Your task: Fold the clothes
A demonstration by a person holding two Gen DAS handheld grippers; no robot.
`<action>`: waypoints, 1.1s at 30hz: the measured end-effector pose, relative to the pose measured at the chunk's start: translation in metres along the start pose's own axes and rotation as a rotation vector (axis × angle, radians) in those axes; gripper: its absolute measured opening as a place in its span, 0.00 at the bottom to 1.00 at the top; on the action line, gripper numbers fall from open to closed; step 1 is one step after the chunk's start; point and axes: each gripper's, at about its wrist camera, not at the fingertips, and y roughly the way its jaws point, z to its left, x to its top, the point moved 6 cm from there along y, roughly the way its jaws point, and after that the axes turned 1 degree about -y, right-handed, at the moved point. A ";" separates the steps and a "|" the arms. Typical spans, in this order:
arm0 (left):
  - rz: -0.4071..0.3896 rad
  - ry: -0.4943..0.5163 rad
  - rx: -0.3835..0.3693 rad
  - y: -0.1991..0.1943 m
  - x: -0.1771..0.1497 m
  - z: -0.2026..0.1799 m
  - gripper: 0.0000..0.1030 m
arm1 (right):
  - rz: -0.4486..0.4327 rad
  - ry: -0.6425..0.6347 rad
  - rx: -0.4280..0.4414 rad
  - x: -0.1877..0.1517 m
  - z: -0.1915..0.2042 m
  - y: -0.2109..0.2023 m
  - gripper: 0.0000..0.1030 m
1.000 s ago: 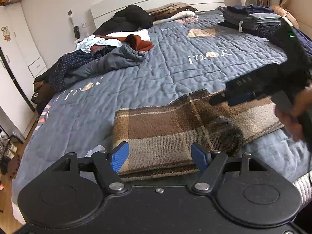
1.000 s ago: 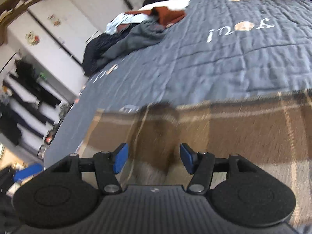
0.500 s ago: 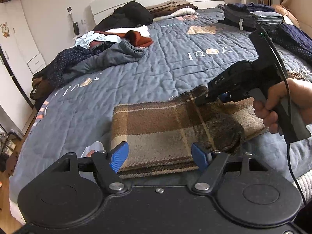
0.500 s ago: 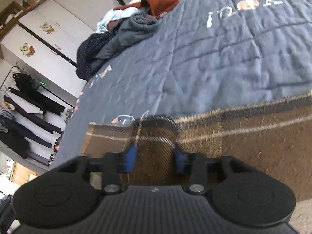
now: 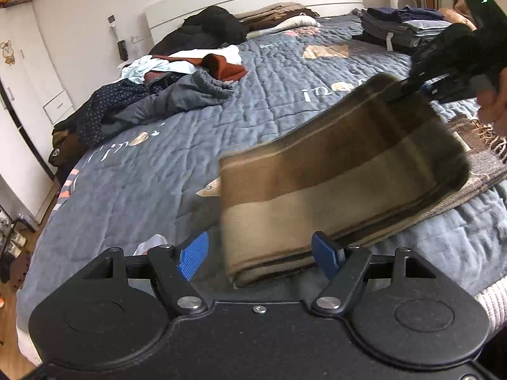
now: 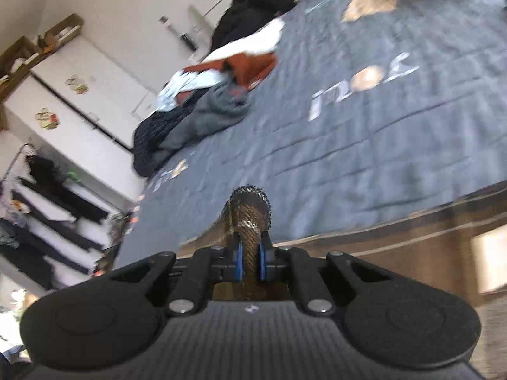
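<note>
A brown plaid scarf lies on the blue quilt, its far end lifted and blurred. My right gripper is shut on a bunched fold of the scarf; in the left wrist view that right gripper holds the raised far corner, with a hand behind it. My left gripper stands open at the near edge of the scarf. Its right fingertip touches the folded edge, and the left fingertip is over bare quilt.
A heap of unfolded clothes lies at the far left of the bed. Folded stacks sit at the far right near the headboard. White wardrobes and a clothes rack stand left of the bed.
My right gripper shut on the scarf's far edge and lifted it up and to the right. The scarf's left end slid right on the quilt. My left gripper stayed open.
</note>
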 end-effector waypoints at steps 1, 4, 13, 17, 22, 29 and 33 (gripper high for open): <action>-0.001 0.002 -0.005 0.000 0.001 -0.003 0.69 | -0.010 0.004 -0.029 0.005 -0.010 -0.009 0.09; -0.010 0.015 -0.025 -0.001 0.005 -0.013 0.69 | -0.034 0.016 -0.113 0.016 -0.041 -0.035 0.09; -0.036 0.071 -0.074 -0.001 0.013 -0.042 0.72 | -0.060 -0.035 -0.339 0.037 -0.108 -0.085 0.09; -0.039 0.077 -0.085 0.000 0.016 -0.049 0.72 | -0.016 -0.092 -0.463 0.035 -0.138 -0.082 0.13; -0.046 0.089 -0.094 0.001 0.018 -0.056 0.72 | -0.049 -0.102 -0.598 0.023 -0.166 -0.093 0.30; -0.109 0.225 -0.040 0.004 0.018 -0.067 0.72 | -0.174 -0.105 -0.498 0.000 -0.124 -0.125 0.42; -0.192 0.407 0.026 0.006 0.016 -0.084 0.72 | -0.184 -0.037 -0.352 -0.020 -0.098 -0.103 0.43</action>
